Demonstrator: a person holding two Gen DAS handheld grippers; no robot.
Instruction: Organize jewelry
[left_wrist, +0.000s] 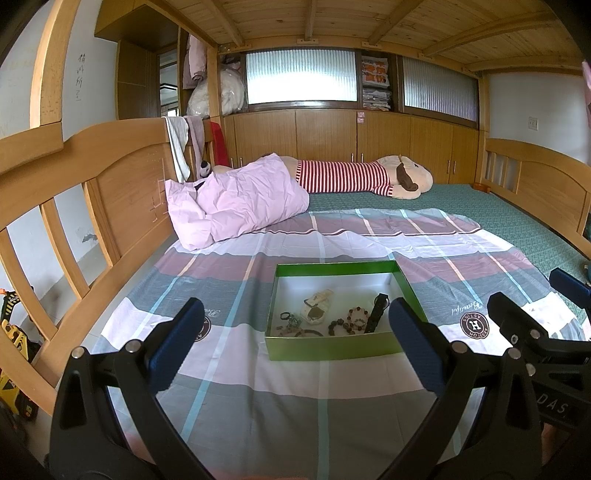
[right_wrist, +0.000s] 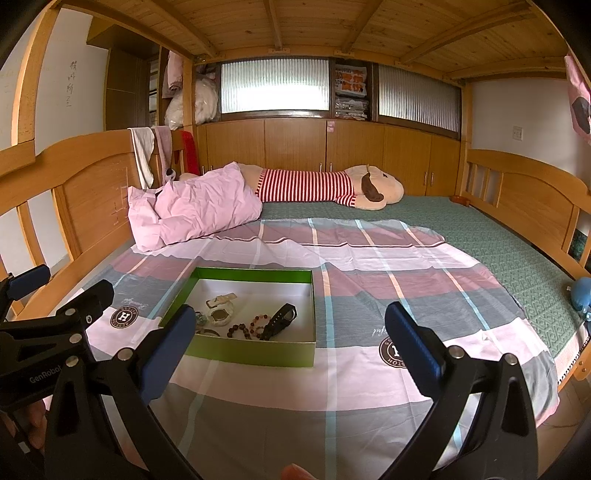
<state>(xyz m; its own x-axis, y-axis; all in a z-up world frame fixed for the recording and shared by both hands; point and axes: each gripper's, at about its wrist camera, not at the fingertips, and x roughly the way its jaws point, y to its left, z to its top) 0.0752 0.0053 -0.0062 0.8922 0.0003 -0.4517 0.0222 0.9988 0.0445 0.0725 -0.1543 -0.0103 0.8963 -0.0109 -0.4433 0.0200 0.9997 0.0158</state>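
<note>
Blue-padded fingers of the left gripper (left_wrist: 295, 341) and right gripper (right_wrist: 290, 341) are hanging spread wide and empty above the plaid sheet (right_wrist: 369, 266). Ahead, a shallow green cardboard box (left_wrist: 334, 345) is sitting on that sheet, holding jewelry: a beaded bracelet (left_wrist: 359, 315), a black watch (right_wrist: 282, 318), dark rings and a pale pouch. Only the right view is showing a blue toy (right_wrist: 583, 293) at the mattress edge.

Box (left_wrist: 332, 347) on bedsheet (left_wrist: 258, 376), jewelry (left_wrist: 347, 321) inside, pillow (left_wrist: 236, 203) behind-left
</note>
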